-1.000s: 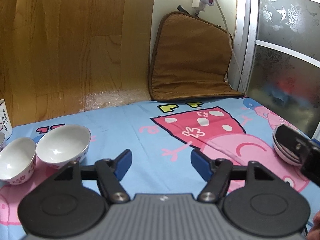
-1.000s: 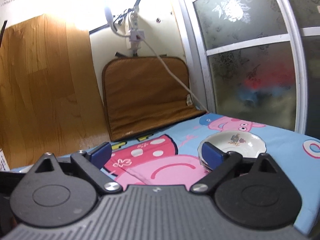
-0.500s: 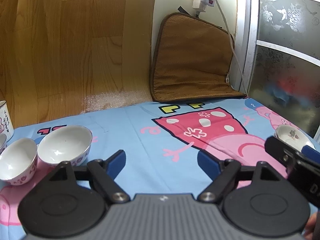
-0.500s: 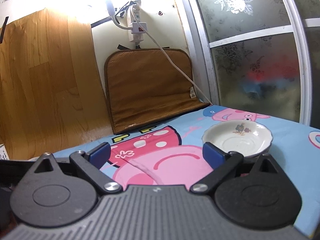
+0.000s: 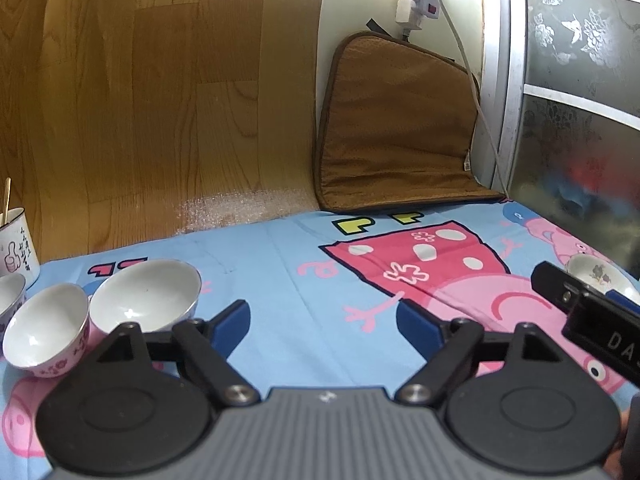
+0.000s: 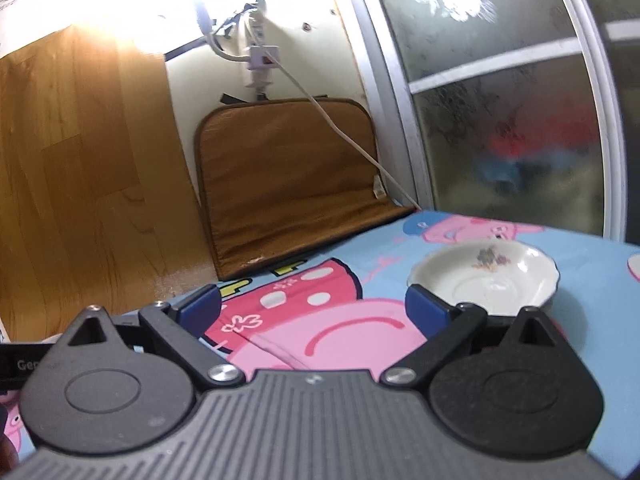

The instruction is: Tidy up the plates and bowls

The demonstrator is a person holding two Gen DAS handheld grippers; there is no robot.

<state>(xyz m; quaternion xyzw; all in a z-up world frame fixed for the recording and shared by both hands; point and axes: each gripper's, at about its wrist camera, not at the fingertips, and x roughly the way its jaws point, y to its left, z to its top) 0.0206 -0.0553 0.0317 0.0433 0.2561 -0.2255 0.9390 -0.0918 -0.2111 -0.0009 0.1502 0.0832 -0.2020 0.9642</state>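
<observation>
On the blue cartoon-print sheet, the task's things sit in two groups, well apart. At the right side lies a white plate with a scalloped rim and a small flower print at its centre; whether another plate lies under it cannot be told. At the left side stand two white bowls with pink patterns on their outer walls: the larger bowl and, touching it on the left, the smaller bowl. A sliver of a third bowl shows at the picture's edge, and behind it stands a white mug with a stick in it.

The right tongs hang low over the sheet, jaws spread wide, gripping nothing; the blue right finger is just in front of the plate's near rim, and contact cannot be judged. The left tongs hover over the middle of the sheet, released and empty; their jaws have just been opening, with only bare sheet between them.

Behind, a brown cushion leans against the wall under a white power strip with a trailing cord, wood-pattern panelling to its left and a frosted glass door to its right.
</observation>
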